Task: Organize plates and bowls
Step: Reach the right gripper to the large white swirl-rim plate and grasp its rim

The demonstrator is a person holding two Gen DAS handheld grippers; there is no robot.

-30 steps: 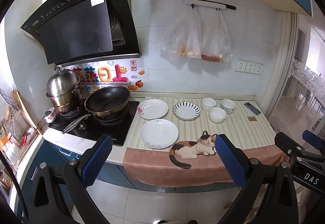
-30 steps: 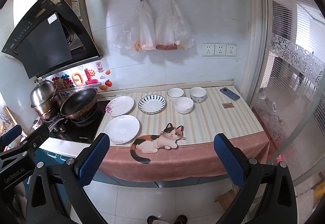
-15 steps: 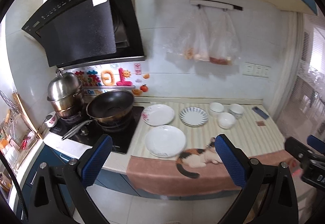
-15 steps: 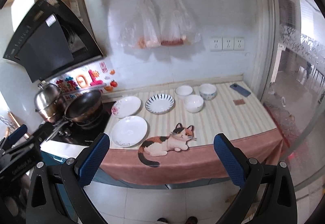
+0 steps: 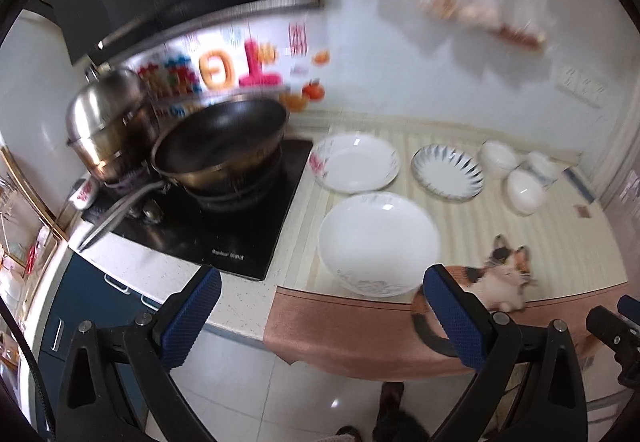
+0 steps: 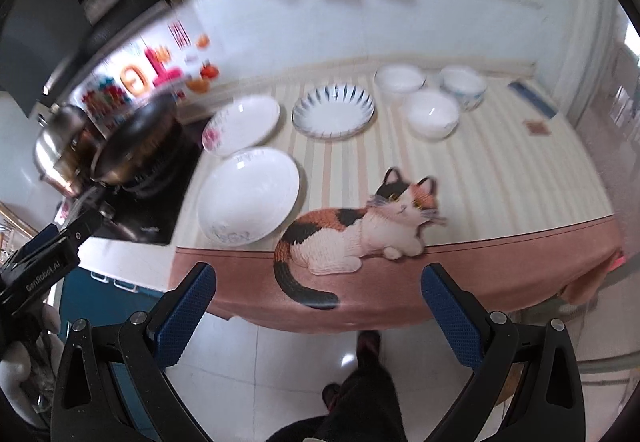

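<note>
Three plates lie on the striped counter mat: a plain white plate (image 5: 378, 242) (image 6: 248, 195) nearest the front edge, a flower-printed plate (image 5: 356, 163) (image 6: 242, 123) behind it, and a blue-rayed plate (image 5: 448, 171) (image 6: 334, 111) to its right. Three white bowls (image 5: 520, 177) (image 6: 430, 113) cluster at the back right. My left gripper (image 5: 320, 306) is open, short of the counter edge in front of the plain plate. My right gripper (image 6: 318, 302) is open too, below the cat picture, holding nothing.
A black wok (image 5: 220, 145) and a steel pot (image 5: 108, 121) sit on the hob at left. A cat picture (image 6: 360, 230) is printed on the mat's front. A phone (image 6: 532, 97) lies at the far right. Plastic bags hang on the wall. A person's feet (image 6: 368, 346) show below.
Both grippers have moved forward and tilted down toward the counter; the plates and bowls look larger and nearer. The views are blurred by motion. Both stay open.
</note>
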